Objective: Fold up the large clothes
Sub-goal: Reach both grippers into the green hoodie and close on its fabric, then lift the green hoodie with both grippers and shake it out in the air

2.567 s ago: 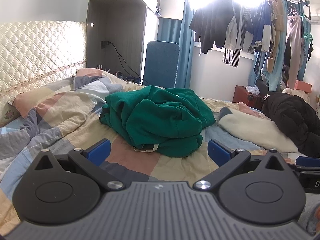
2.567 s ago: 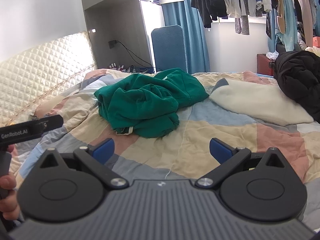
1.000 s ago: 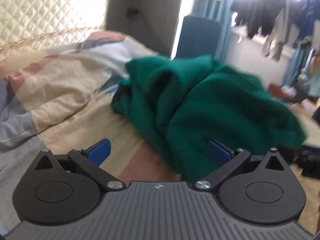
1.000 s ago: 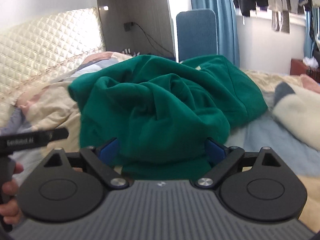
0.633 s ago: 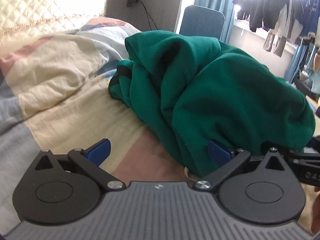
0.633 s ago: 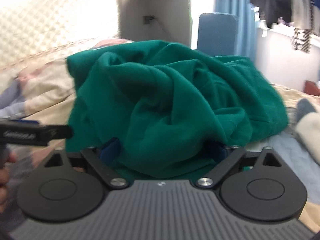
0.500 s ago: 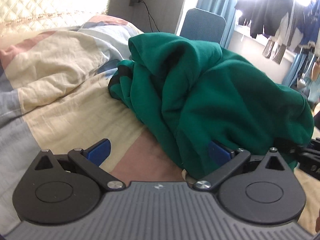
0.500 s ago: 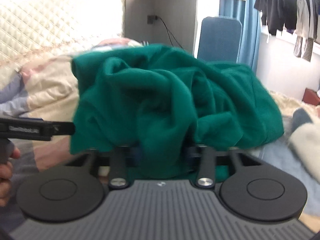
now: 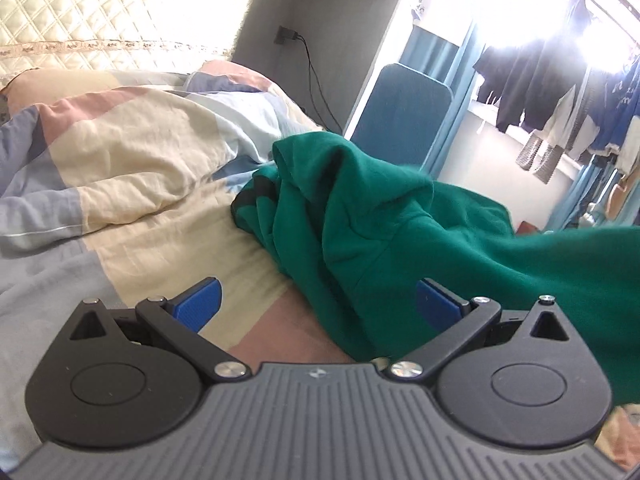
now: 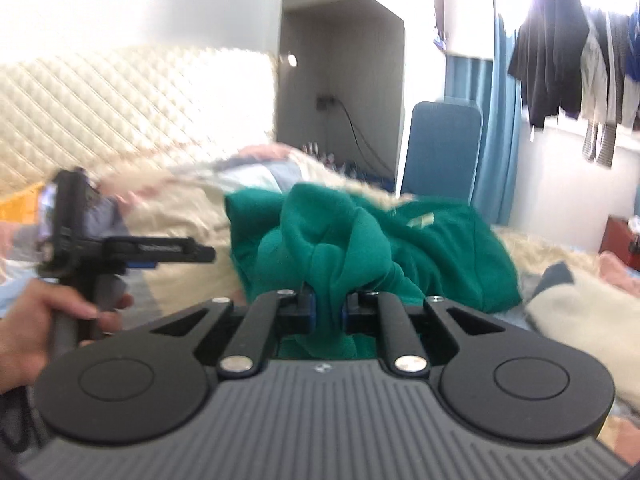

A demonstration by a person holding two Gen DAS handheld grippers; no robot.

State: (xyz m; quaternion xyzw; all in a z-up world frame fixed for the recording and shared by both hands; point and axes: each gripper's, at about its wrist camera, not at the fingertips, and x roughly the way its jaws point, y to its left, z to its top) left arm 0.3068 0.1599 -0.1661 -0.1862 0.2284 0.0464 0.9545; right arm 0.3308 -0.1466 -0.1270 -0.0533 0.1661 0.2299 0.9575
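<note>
A crumpled green sweatshirt (image 9: 380, 220) lies on the patchwork bedcover (image 9: 140, 168). In the right wrist view a bunched fold of the sweatshirt (image 10: 440, 240) sits between the blue pads of my right gripper (image 10: 328, 308); the jaws are closing and pinch the cloth, which rises off the bed. My left gripper (image 9: 316, 300) is open at the garment's near-left edge, and green cloth drapes past its right pad (image 9: 436, 300) without being pinched. Seen from the right wrist, a hand (image 10: 52, 320) holds the left gripper (image 10: 160, 254) at the left.
A quilted headboard (image 9: 100, 12) runs along the left. Behind the bed stand a blue chair (image 10: 440, 148) and a socket with a cable (image 9: 296, 40). Clothes (image 10: 568, 52) hang by the bright window. A cream pillow (image 10: 580, 312) lies at the right.
My right gripper went from wide open to pinched on a fold of the green sweatshirt and lifted it. The left gripper slid along the garment's edge and stayed open.
</note>
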